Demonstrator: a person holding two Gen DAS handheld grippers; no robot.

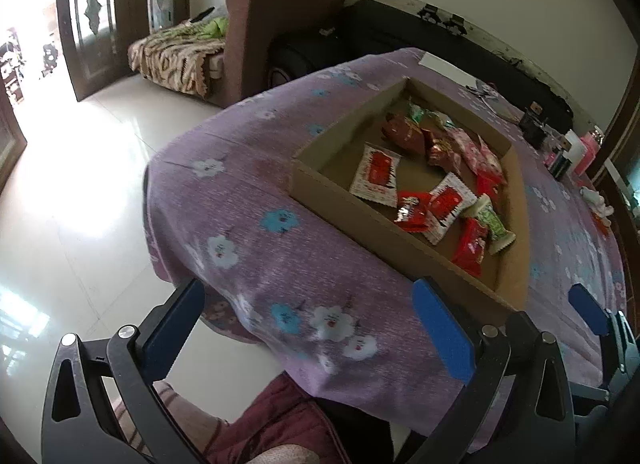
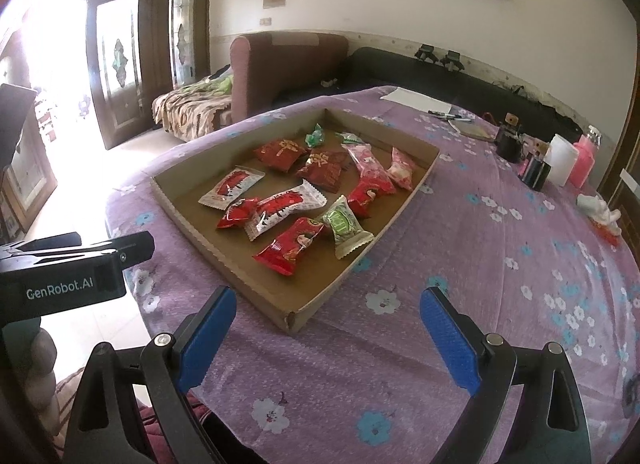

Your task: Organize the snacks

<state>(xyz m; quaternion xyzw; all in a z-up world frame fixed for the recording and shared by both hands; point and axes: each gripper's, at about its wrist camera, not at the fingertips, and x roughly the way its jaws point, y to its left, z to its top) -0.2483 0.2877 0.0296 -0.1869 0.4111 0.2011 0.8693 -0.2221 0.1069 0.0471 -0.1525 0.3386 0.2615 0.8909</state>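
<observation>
Both claws, left claw [image 1: 316,328] and right claw [image 2: 328,340], hang wide and empty short of the cardboard tray [image 2: 224,260] on the bench [image 2: 480,264], snack packets [image 2: 288,204] all lying loose inside it, fitting either sorting ahead or gathering finished.

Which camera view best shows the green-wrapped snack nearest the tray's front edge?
The right wrist view: the green-wrapped snack lies whole and unobstructed in the cardboard tray. The left wrist view shows it more distorted, near the tray's far side.
</observation>
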